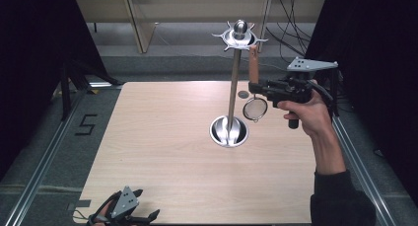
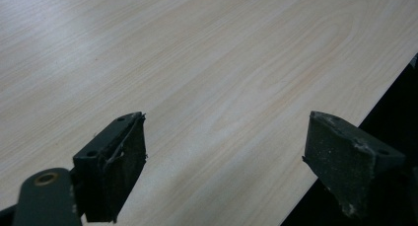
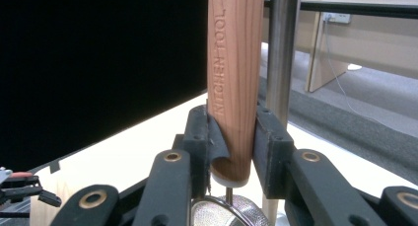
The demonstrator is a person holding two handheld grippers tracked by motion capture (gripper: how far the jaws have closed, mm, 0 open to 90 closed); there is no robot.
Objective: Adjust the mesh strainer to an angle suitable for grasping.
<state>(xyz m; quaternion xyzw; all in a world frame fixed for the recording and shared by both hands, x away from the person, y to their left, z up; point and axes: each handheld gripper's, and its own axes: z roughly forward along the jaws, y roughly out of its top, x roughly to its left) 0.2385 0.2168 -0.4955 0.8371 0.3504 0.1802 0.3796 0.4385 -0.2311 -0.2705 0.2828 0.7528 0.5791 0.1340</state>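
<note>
Up high, right gripper (image 1: 257, 89) jaws clamped on strainer (image 1: 255, 108) wooden handle beside the stand (image 1: 232, 90); left gripper (image 2: 224, 162) jaws apart.

**Pale wood surface with one stand on it**

The surface (image 1: 162, 152) is a light, wood-grained board with rounded corners, framed by grey floor and metal rails at either side. Standing directly on it, a little toward 2 o'clock from its centre, is a metal stand (image 1: 229, 131): a round, shiny dish-shaped base with an upright steel pole rising from its middle to a hooked crown at the top. Just toward 12 o'clock from the base, a small dark round spot (image 1: 243, 94) shows on the wood; whether it is a mark or an object cannot be told.
</note>
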